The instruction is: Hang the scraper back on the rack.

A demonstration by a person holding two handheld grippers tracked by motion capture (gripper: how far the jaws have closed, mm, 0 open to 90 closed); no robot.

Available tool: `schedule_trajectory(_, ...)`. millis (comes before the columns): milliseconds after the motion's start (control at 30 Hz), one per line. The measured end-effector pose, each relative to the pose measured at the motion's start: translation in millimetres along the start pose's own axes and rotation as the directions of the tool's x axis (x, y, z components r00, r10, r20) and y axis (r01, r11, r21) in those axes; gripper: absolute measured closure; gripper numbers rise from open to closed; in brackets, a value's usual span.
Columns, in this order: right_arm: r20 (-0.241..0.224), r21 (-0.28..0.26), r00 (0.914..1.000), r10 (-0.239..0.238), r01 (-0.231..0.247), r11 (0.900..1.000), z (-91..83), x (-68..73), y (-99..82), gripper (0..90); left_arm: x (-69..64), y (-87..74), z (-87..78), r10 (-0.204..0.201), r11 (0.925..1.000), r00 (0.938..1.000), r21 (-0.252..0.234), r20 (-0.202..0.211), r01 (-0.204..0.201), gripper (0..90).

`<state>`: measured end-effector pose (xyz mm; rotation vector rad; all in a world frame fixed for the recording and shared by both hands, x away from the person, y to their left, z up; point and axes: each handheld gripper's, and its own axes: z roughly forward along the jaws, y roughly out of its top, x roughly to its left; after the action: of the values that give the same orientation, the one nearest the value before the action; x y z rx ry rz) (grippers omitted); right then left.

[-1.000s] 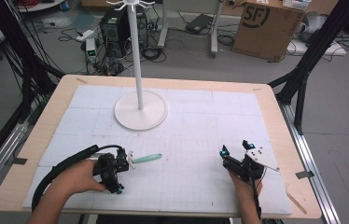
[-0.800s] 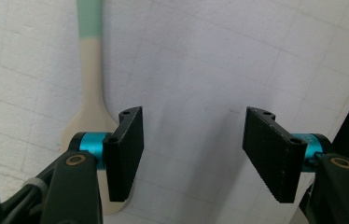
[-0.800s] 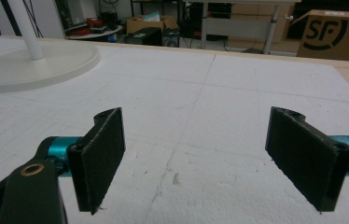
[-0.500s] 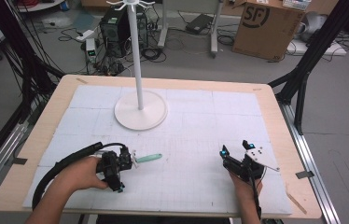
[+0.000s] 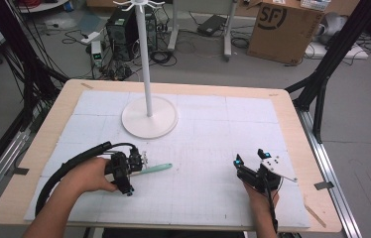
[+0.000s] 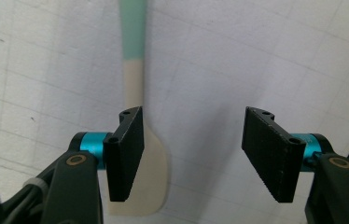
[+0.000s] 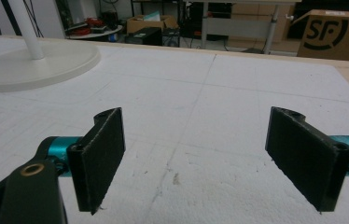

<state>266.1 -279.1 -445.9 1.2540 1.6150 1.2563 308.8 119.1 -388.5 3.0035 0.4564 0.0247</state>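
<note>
The left gripper [image 5: 136, 163] sits low at the near left of the table [image 5: 282, 106], held in the person's left hand [image 5: 87, 174]. Its jaws stand wide apart and grip nothing. In the left gripper view, a spatula [image 6: 135, 116] lies flat on the white mat [image 6: 238, 56] under the gripper [image 6: 191, 154]: its cream blade passes beneath the left jaw, off to one side of the gap, and its mint-green handle runs away from the camera. Whether that jaw touches the blade cannot be told. From the high view the spatula [image 5: 154, 168] points right, toward the table's middle.

The right gripper [image 5: 247, 171] rests at the near right, well apart from the spatula. In its own view its jaws [image 7: 196, 158] are spread wide over bare mat, holding nothing. A white stand [image 5: 149, 115] rises from its round base at the far middle.
</note>
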Motion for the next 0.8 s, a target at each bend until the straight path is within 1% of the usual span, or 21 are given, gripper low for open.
schedule_trajectory(133, 0.000, 0.000, 1.0000, -0.001, 0.001, 1.0000, 0.0, 0.0, 0.0, 19.0, 7.8, -0.9, -0.2, -0.014, 0.9998, 0.9999, -0.010, 0.010, 0.014, 39.5)
schedule_trajectory(233, 0.000, 0.000, 1.0000, 0.000, 0.000, 1.0000, 0.0, 0.0, 0.0, 19.0, 13.2, -1.1, -0.3, -0.025, 0.9996, 0.9997, -0.013, 0.006, 0.025, 40.9)
schedule_trajectory(300, 0.000, 0.000, 1.0000, 0.000, 0.000, 1.0000, 0.1, 0.0, 0.1, 19.0, 16.0, -0.7, -0.6, -0.024, 0.9996, 0.9997, -0.017, 0.007, 0.024, 42.7)
schedule_trajectory(400, 0.000, 0.000, 1.0000, -0.001, 0.001, 1.0000, 0.1, 0.1, 0.1, 19.0, 18.8, 1.3, 0.2, -0.027, 0.9995, 0.9996, -0.018, 0.002, 0.027, 43.1)
schedule_trajectory(667, 0.000, 0.000, 1.0000, -0.001, 0.001, 1.0000, 0.1, 0.0, 0.1, 19.0, 24.0, 8.9, 3.8, -0.012, 0.9999, 0.9999, 0.007, 0.010, 0.012, 42.7)
schedule_trajectory(700, 0.000, 0.000, 1.0000, -0.001, 0.001, 1.0000, 0.1, 0.0, 0.1, 19.0, 24.1, 9.7, 4.6, -0.014, 0.9999, 0.9998, 0.002, 0.012, 0.014, 42.7)
schedule_trajectory(800, 0.001, -0.001, 1.0000, -0.002, 0.002, 1.0000, 0.2, 0.2, 0.0, 19.0, 25.0, 11.5, 7.7, -0.011, 0.9998, 0.9998, 0.014, 0.018, 0.011, 43.0)
